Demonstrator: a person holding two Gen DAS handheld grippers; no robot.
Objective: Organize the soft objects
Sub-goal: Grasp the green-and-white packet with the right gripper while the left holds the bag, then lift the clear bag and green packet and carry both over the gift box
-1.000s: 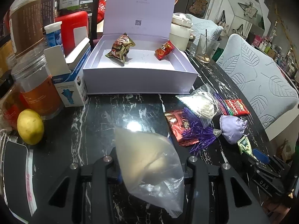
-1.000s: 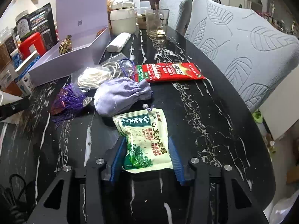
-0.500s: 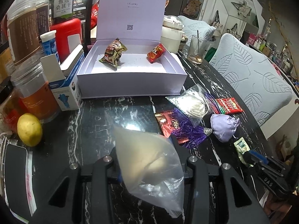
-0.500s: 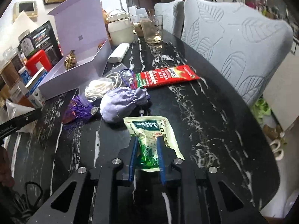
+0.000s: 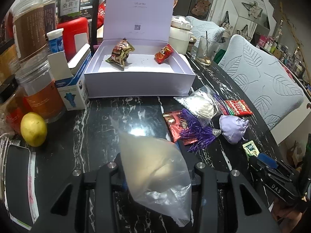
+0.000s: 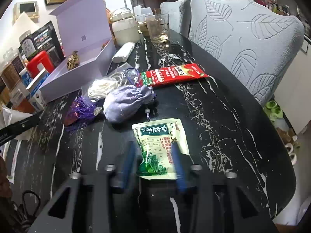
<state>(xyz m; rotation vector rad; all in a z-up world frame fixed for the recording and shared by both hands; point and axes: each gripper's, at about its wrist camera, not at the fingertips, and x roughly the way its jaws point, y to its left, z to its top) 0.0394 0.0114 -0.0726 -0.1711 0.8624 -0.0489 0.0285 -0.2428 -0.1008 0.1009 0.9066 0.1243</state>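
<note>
Two grippers, two soft packets, one open box dead ahead of the left tool.

Left gripper [image 5: 155, 167] has its fingers clamped on a clear plastic bag [image 5: 153, 167], the bag held up off the black marble table [image 5: 93, 128]; the lilac box [image 5: 140, 81] lies straight ahead of it, lid up, w/ two snack packets already inside, its long side running across the line of approach. Right gripper [image 6: 153, 155] is blurred; its blue fingers [image 6: 177, 162] flank the near end of the green sachet [image 6: 161, 145], which lies flat w/ its long axis pointing away from the tool (whether they grip it or stand loose: cannot tell). From that gripper the box sits far ahead-left, past the purple pouch [image 6: 126, 103] and tassel [image 6: 83, 110]. Left is the nearer arm, prob. first to drop its load.
</note>
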